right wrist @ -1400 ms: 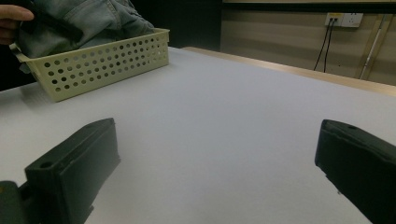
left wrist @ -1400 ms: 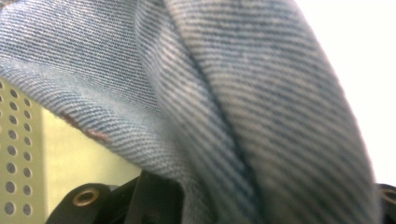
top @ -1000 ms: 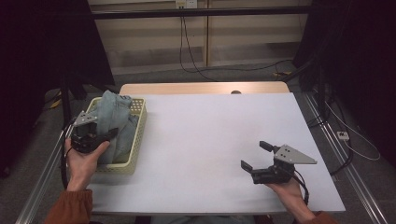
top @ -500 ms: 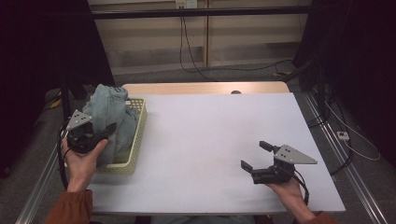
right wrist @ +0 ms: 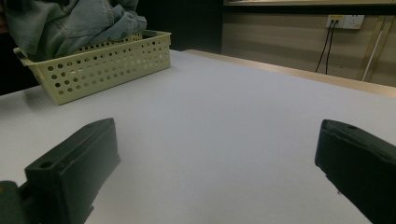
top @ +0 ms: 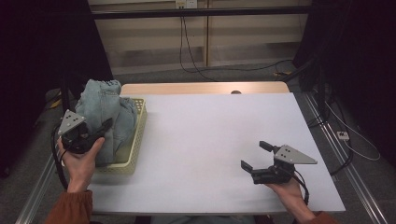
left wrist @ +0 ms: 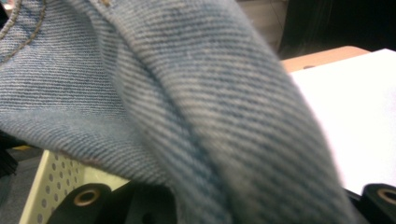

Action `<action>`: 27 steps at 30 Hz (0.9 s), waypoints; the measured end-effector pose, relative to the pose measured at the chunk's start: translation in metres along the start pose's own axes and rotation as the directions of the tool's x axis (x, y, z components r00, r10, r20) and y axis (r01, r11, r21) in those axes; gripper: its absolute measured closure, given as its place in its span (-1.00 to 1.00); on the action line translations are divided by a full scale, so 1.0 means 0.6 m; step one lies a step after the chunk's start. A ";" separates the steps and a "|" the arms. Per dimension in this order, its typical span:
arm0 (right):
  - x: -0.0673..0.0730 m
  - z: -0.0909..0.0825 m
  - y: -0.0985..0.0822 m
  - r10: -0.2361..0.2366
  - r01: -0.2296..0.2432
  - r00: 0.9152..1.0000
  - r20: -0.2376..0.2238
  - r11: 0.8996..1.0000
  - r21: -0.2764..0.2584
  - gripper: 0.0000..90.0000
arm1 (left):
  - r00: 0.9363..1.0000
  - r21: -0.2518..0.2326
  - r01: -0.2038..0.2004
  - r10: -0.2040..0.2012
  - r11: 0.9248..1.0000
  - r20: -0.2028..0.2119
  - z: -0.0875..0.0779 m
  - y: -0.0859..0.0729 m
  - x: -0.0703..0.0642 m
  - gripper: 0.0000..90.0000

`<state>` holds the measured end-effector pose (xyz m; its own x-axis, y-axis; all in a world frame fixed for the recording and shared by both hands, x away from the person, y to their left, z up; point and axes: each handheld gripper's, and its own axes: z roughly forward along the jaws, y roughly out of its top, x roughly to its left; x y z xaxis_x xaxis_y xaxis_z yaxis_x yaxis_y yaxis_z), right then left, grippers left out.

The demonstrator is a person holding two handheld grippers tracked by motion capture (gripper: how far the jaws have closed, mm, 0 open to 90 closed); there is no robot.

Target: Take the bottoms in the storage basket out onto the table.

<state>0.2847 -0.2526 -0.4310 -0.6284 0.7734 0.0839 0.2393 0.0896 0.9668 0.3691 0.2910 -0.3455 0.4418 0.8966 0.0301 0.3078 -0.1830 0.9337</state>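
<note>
A white table (top: pixel 205 140) filled the centre of the high view. A bare wooden strip (top: pixel 201 88) ran along its far edge, with a small dark spot (top: pixel 236 92) near the right end of the strip. Beige wall panels (top: pixel 187 32) stood at the upper centre, with a socket (top: pixel 186 3) at the top edge. Black cables (top: pixel 187 46) hung from the socket to the floor. A white plug (top: pixel 343 136) lay at the right, beside a metal rail (top: pixel 348 168).

Faded blue denim jeans (top: pixel 105 112); pale yellow perforated basket (top: pixel 133 149); white table (top: pixel 210 135).
</note>
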 end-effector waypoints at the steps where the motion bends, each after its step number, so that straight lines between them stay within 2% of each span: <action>1: 0.000 0.000 0.000 0.000 0.000 1.000 0.000 1.000 0.000 -1.00 | 1.000 0.000 0.000 0.000 1.000 0.000 0.000 0.000 0.000 0.58; 6: 0.000 0.000 0.000 0.001 -0.001 1.000 -0.002 1.000 0.000 -1.00 | 1.000 -0.023 -0.004 0.004 1.000 0.004 -0.005 0.004 -0.001 0.58; 17: 0.000 0.000 0.000 0.001 -0.001 1.000 -0.003 1.000 -0.001 -1.00 | 1.000 -0.098 -0.006 0.004 0.995 -0.025 -0.021 0.012 -0.006 0.58; 27: 0.000 0.001 0.000 0.002 -0.002 1.000 -0.004 1.000 -0.001 -1.00 | 0.999 -0.151 0.018 -0.025 0.988 -0.042 -0.034 0.019 -0.006 0.58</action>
<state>0.2849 -0.2522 -0.4313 -0.6306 0.7712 0.0872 0.2401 0.0870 0.9668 0.3536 0.2942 -0.3276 0.3978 0.9172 0.0220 0.1848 -0.1035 0.9773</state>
